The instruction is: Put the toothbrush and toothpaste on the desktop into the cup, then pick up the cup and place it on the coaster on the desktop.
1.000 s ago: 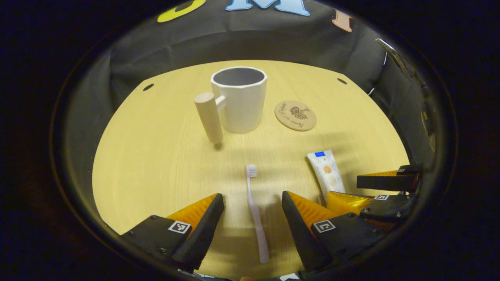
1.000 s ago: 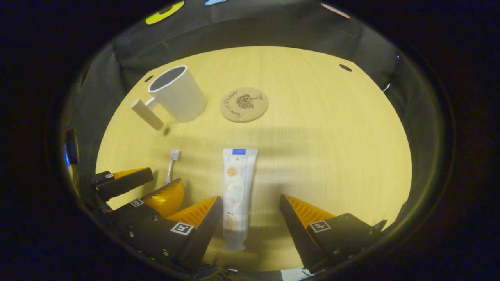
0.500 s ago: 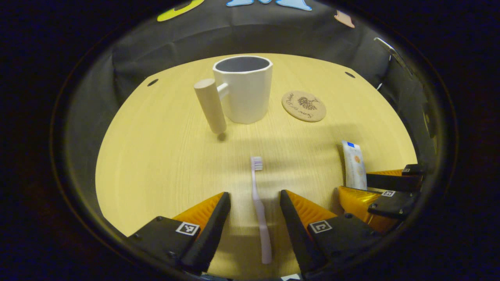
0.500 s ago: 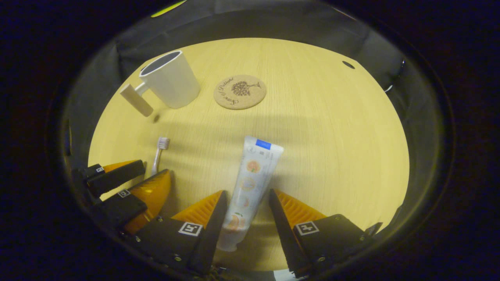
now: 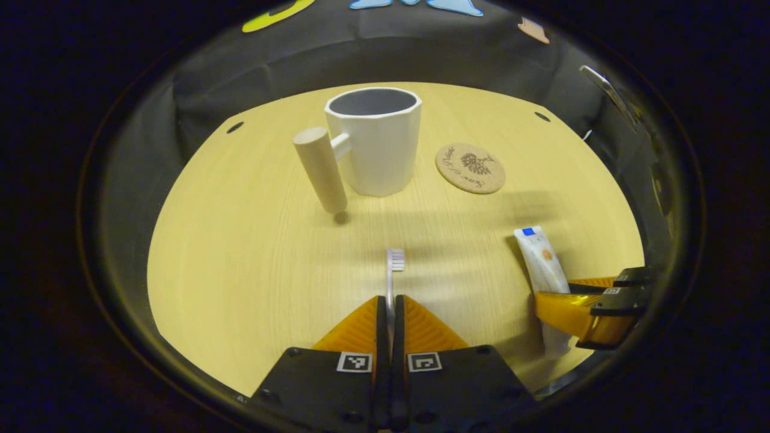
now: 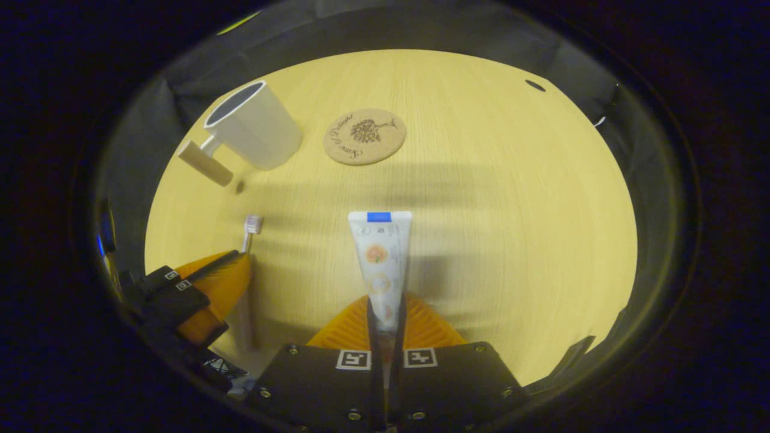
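Note:
In the left gripper view my left gripper (image 5: 390, 308) is shut on the pale pink toothbrush (image 5: 394, 264), whose bristle head sticks out forward over the table. The white cup (image 5: 376, 144) with a wooden handle (image 5: 320, 171) stands upright ahead, and the round cork coaster (image 5: 470, 168) lies to its right. In the right gripper view my right gripper (image 6: 386, 313) is shut on the white toothpaste tube (image 6: 379, 252), blue end pointing forward. That same view has the cup (image 6: 252, 125) at upper left, the coaster (image 6: 364, 136) beside it, and the left gripper (image 6: 210, 282) holding the toothbrush (image 6: 251, 227).
The light wooden table (image 5: 240, 252) ends at black cloth walls behind and beside it. Small dark holes (image 5: 235, 127) mark its far corners. The right gripper (image 5: 592, 300) with the toothpaste tube (image 5: 540, 258) sits at the right edge of the left gripper view.
Both grippers went from open to shut: the left closed on the toothbrush handle, the right closed on the toothpaste tube, which turned straight along the fingers.

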### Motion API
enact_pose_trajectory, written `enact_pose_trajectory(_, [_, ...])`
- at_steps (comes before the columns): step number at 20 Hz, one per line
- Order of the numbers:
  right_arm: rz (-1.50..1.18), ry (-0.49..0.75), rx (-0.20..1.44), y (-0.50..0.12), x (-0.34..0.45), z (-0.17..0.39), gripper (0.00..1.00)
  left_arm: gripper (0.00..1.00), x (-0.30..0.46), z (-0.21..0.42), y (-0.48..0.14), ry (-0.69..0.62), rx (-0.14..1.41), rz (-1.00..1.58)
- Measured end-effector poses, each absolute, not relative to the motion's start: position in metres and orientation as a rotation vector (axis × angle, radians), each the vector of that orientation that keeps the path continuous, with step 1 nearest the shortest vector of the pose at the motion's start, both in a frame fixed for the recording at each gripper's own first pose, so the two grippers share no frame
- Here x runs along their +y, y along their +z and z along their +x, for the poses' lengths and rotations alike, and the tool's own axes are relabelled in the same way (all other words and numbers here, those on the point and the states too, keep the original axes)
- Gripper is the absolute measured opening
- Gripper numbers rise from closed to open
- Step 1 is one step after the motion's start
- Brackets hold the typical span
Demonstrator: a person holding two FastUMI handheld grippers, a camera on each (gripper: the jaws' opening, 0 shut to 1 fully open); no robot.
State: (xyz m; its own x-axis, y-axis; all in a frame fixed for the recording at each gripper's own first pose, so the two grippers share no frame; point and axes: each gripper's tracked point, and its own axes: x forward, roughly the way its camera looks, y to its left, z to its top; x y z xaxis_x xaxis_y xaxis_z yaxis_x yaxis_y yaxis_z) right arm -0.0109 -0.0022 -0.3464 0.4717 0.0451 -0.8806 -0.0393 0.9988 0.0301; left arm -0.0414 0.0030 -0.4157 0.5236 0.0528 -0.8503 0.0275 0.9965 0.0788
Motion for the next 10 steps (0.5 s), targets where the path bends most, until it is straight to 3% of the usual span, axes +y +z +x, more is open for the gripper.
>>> enact_pose_trajectory(10, [0.064,0.052,1.044,-0.337,-0.004,-0.011,0.05,0.07,0.007,-0.028,-0.374,0.012,0.918,-0.032])
